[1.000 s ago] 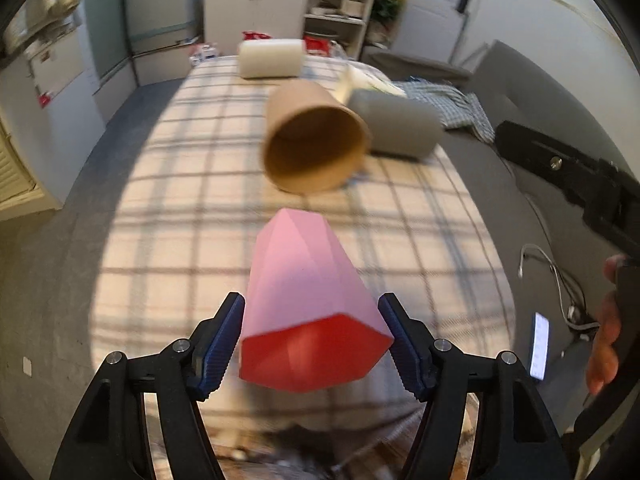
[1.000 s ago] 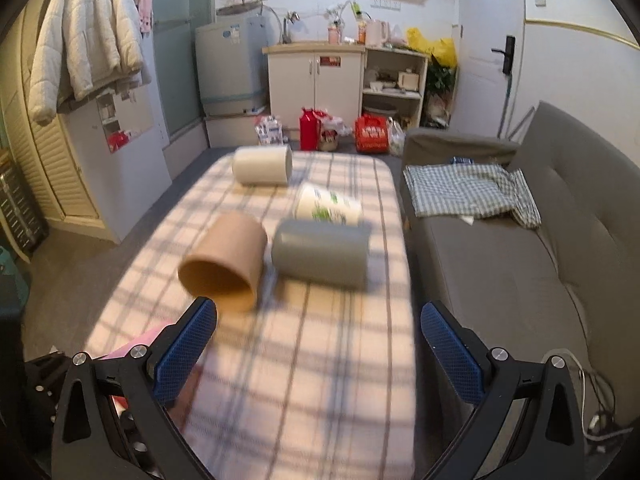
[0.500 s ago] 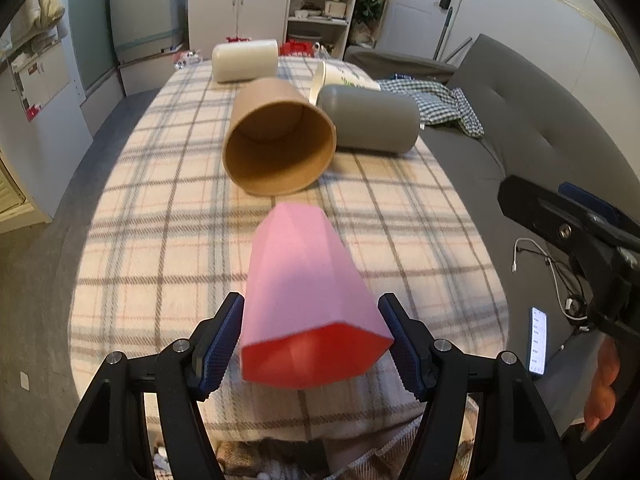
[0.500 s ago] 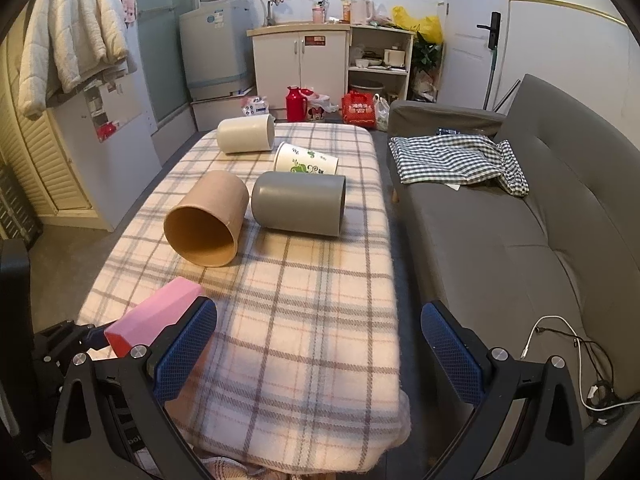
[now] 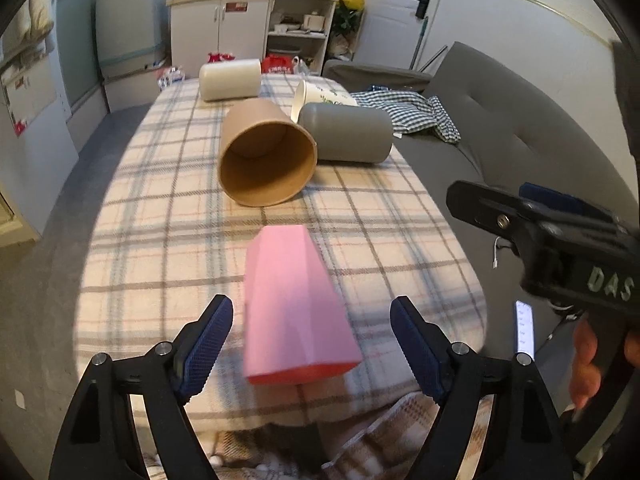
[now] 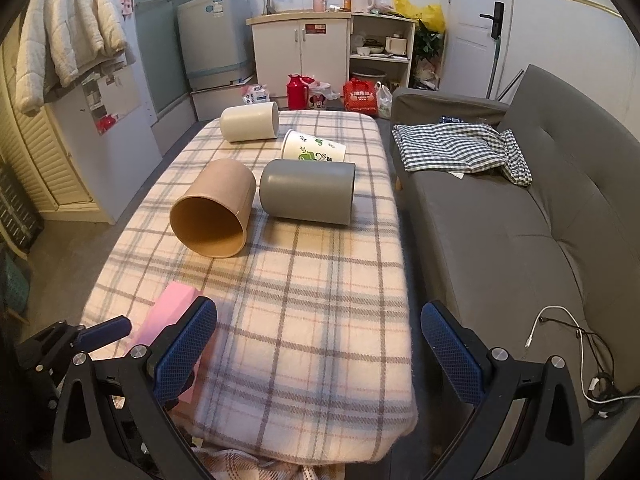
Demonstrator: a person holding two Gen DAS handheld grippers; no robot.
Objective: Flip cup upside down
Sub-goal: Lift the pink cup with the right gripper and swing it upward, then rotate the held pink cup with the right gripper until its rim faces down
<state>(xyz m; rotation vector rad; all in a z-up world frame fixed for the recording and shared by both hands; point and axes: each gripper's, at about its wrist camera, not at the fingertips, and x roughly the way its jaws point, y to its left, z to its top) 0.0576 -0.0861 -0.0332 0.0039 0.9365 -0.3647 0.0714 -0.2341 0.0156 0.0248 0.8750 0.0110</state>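
A pink faceted cup (image 5: 294, 308) lies on its side at the near edge of the plaid-covered table (image 5: 168, 232), its wide end toward me. My left gripper (image 5: 310, 344) is open, its fingers apart on either side of the cup with gaps on both sides. The cup also shows in the right wrist view (image 6: 164, 320), partly hidden by a finger. My right gripper (image 6: 318, 344) is open and empty above the table's near right part.
A brown paper cup (image 5: 264, 156), a grey cup (image 5: 346, 132), a white printed cup (image 6: 312, 148) and a cream cup (image 5: 230, 78) lie on their sides farther back. A grey sofa (image 6: 520, 220) with a checked cloth runs along the table's right.
My left gripper has opened; the pink cup it gripped now lies free between the fingers, lower on the table. The right gripper stays open.
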